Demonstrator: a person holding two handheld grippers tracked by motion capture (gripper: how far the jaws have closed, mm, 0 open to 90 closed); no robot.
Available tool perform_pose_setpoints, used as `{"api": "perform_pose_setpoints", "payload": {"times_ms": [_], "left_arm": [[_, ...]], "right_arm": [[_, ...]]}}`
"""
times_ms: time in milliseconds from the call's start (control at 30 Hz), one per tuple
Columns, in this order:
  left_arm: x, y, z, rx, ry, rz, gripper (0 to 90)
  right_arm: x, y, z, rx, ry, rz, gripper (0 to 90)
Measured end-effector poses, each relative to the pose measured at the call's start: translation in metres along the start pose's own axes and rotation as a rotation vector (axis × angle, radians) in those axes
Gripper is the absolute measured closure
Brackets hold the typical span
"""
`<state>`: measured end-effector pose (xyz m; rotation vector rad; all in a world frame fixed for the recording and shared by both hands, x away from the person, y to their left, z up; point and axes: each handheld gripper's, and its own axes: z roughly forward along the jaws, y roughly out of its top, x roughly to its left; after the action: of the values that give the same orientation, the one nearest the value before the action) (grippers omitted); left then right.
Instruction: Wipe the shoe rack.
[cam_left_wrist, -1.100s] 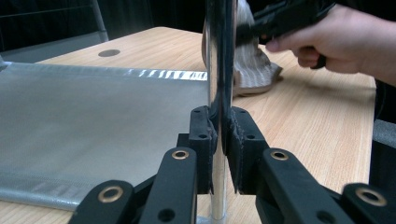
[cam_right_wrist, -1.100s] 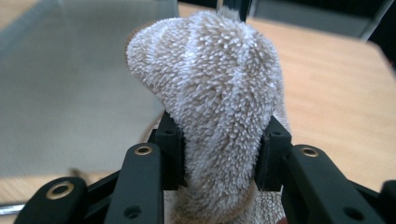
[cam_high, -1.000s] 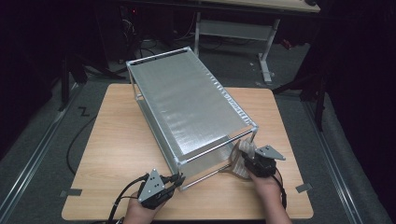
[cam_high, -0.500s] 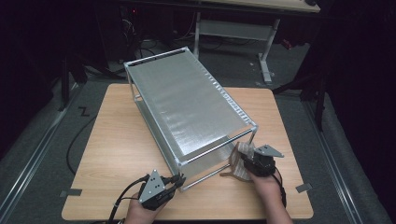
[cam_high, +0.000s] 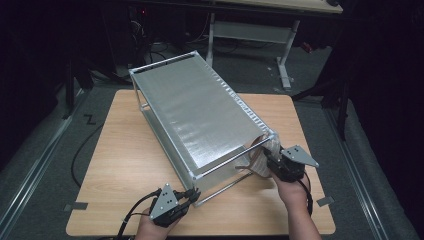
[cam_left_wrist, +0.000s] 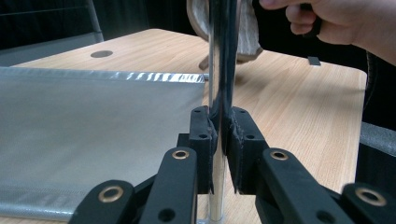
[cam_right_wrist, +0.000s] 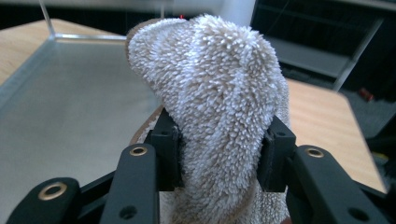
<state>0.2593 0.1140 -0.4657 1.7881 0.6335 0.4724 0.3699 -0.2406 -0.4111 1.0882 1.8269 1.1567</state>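
Note:
A metal-framed rack with silvery mesh shelves (cam_high: 195, 117) lies diagonally across the wooden table (cam_high: 120, 165). At its near left corner my left gripper (cam_high: 192, 195) is shut on a chrome corner post (cam_left_wrist: 220, 56), which stands upright between the pads (cam_left_wrist: 201, 140). My right gripper (cam_high: 267, 161) is at the rack's near right corner, shut on a bunched beige fluffy towel (cam_right_wrist: 215, 102), which it holds against the frame (cam_high: 260, 150). The towel (cam_left_wrist: 243, 32) also shows behind the post, beside the other hand (cam_left_wrist: 336, 23).
A lower mesh shelf (cam_left_wrist: 93, 121) spreads left of the post. The table has a round cable hole (cam_left_wrist: 102, 53) and bare wood at the left and far right. A desk frame (cam_high: 250, 30) stands beyond the table. Tape marks (cam_high: 325, 201) sit near the front edge.
The right gripper with the towel has shifted slightly along the rack's near right corner. The left gripper has stayed clamped on the post.

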Motion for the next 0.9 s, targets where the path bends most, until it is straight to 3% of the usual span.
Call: {"api": "perform_pose_setpoints", "payload": {"times_ms": [100,333,533,633,767,900], "left_arm": [[0.000,0.000,0.000,-0.001,0.001,-0.001,80.8],[0.000,-0.001,0.001,-0.005,0.002,-0.004,81.0],[0.000,0.000,0.002,-0.008,0.011,-0.009,81.0],[0.000,-0.001,0.002,-0.011,0.009,-0.015,81.0],[0.000,-0.001,0.002,-0.010,0.010,-0.014,81.0],[0.000,-0.001,0.002,-0.011,0.016,-0.010,81.0]], "right_arm": [[0.000,0.003,-0.004,-0.024,-0.006,-0.017,58.4],[-0.001,-0.003,-0.021,-0.075,-0.011,-0.001,59.8],[0.000,-0.012,-0.044,-0.117,-0.007,-0.005,62.4],[0.000,-0.017,-0.064,-0.156,0.013,0.014,63.5],[-0.005,-0.023,-0.088,-0.145,-0.037,0.013,63.3],[-0.017,-0.034,-0.107,-0.083,-0.095,0.027,62.5]]}}
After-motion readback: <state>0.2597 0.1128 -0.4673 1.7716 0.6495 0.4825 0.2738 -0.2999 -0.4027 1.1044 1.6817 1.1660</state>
